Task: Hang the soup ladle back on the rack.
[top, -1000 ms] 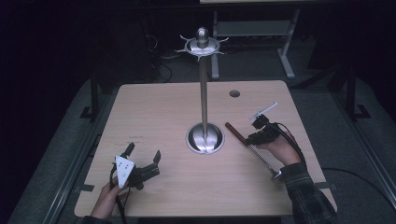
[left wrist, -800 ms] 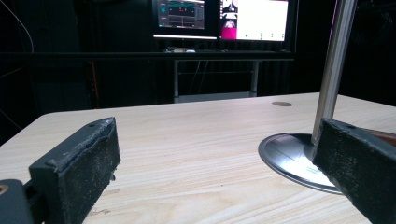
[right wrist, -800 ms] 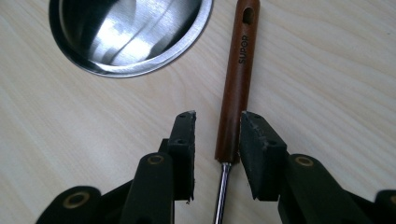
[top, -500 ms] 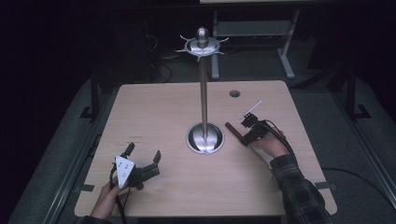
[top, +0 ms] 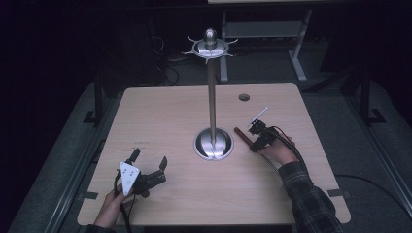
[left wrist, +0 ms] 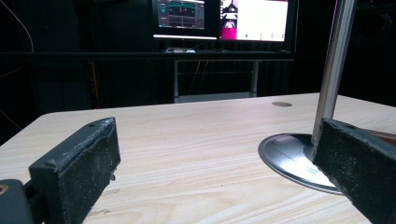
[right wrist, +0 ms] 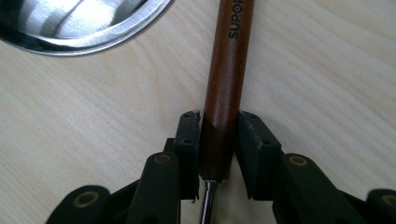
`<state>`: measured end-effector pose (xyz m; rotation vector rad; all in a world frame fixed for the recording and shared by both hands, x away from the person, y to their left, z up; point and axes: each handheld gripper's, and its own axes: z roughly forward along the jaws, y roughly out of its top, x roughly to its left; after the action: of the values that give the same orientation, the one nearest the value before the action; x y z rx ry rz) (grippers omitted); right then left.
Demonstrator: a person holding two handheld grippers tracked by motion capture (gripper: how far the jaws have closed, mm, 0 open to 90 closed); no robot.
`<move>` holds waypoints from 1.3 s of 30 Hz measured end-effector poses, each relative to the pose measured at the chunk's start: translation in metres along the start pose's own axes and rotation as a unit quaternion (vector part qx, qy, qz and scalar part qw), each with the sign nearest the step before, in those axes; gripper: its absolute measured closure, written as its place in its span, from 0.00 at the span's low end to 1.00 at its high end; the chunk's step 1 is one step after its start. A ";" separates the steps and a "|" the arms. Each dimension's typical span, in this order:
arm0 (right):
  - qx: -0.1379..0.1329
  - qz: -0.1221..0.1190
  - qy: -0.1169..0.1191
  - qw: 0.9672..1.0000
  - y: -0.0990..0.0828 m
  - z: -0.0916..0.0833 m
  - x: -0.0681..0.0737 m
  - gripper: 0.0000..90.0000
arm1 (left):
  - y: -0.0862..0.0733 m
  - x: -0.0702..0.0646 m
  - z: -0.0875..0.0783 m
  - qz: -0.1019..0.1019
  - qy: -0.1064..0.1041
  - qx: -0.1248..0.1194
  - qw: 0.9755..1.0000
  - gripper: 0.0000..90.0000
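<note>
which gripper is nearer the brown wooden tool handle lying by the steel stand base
Right. The right gripper has its jaws on either side of the brown wooden handle, closing on it. The left gripper sits open near the table's front left, across the round steel base.

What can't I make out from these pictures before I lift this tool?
- Tool working end: cut off by the bottom edge of the right gripper view, hidden by the hand in the high view.
- Handle lettering: cut off by the top edge.
- Right gripper grip: left pad touches; the other side is too close to judge.
- Stand top: cut off in the left gripper view.
</note>
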<state>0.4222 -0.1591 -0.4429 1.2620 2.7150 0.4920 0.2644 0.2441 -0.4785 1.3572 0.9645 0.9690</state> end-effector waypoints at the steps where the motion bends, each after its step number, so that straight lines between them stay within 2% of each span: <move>1: 0.001 0.002 0.000 1.000 0.000 0.000 0.001 0.78 | 0.000 0.000 0.000 0.000 -0.001 0.001 1.000 0.00; 5: 0.001 0.013 -0.008 1.000 0.000 0.001 0.003 0.79 | 0.000 0.000 0.000 0.000 -0.001 0.000 1.000 0.00; 9: -0.003 0.028 -0.005 1.000 -0.001 0.000 0.002 0.81 | 0.000 0.000 0.000 0.001 -0.001 0.000 1.000 0.00; 16: -0.006 0.028 -0.008 1.000 -0.002 0.000 0.003 0.81 | 0.000 0.000 0.000 0.001 -0.001 0.000 1.000 0.00; 20: -0.015 0.027 -0.011 0.999 -0.003 -0.004 0.003 0.81 | 0.000 0.000 0.000 0.001 -0.001 0.000 1.000 0.00; 28: -0.066 0.022 -0.008 0.998 -0.011 -0.027 0.004 0.81 | 0.000 0.000 0.000 0.001 -0.001 0.000 1.000 0.00; 31: -0.095 0.026 -0.003 0.995 -0.017 -0.039 0.002 0.82 | 0.000 0.000 0.000 0.001 -0.001 0.000 1.000 0.00; 39: -0.145 0.042 0.006 0.989 -0.028 -0.059 -0.003 0.82 | 0.000 0.000 0.000 0.001 -0.001 0.000 1.000 0.00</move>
<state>0.3909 -0.1928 -0.3965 1.2972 2.4886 0.8690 0.2646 0.2438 -0.4785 1.3587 0.9610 0.9699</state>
